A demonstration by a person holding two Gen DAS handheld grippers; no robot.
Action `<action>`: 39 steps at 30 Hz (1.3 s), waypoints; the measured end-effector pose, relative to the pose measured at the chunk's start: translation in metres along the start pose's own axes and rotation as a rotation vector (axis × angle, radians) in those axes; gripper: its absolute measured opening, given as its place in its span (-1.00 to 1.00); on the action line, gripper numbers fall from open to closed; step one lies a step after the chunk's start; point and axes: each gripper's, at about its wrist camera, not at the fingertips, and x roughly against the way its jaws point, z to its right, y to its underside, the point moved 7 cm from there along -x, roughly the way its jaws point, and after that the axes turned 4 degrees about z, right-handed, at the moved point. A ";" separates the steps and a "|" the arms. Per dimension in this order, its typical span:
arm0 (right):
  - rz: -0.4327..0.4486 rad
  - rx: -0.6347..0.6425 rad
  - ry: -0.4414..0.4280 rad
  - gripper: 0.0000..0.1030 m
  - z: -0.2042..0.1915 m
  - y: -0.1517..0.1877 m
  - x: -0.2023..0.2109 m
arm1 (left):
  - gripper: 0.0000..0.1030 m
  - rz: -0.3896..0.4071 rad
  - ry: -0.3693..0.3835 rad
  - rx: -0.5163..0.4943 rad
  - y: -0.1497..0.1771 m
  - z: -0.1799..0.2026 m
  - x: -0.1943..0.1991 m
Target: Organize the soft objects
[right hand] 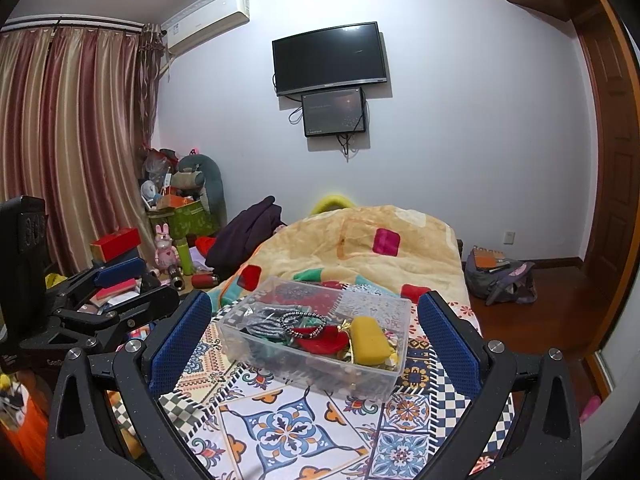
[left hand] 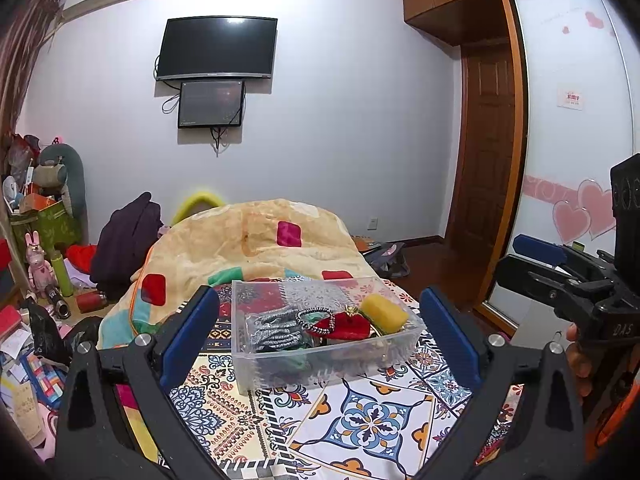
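A clear plastic box (left hand: 256, 372) sits on the patterned bed cover; it also shows in the right wrist view (right hand: 240, 340). Inside lie a yellow sponge (left hand: 385, 311) (right hand: 370, 343), a red soft piece (left hand: 349, 327) (right hand: 322, 341), a black-and-white hair tie (left hand: 316, 315) (right hand: 302, 320) and silver-grey bands (left hand: 270, 326) (right hand: 266, 325). My left gripper (left hand: 320, 332) is open and empty, its blue pads either side of the box, short of it. My right gripper (right hand: 314, 340) is open and empty, likewise framing the box from nearer.
A crumpled yellow blanket (left hand: 256, 240) is heaped behind the box. Clutter, toys and boxes (left hand: 44, 264) crowd the floor at left. A bag (right hand: 500, 276) lies on the wooden floor at right. Each gripper shows in the other's view, beside it (left hand: 560, 276) (right hand: 100, 300).
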 end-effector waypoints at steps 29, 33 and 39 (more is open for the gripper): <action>-0.001 -0.003 -0.002 1.00 -0.003 -0.001 0.002 | 0.98 0.007 -0.011 0.001 0.001 -0.001 0.001; -0.004 -0.005 0.000 1.00 -0.007 -0.001 0.004 | 0.98 -0.001 -0.009 0.012 0.002 0.000 0.000; -0.018 -0.012 -0.003 1.00 -0.008 0.002 0.001 | 0.98 -0.013 -0.004 0.016 0.002 0.001 -0.003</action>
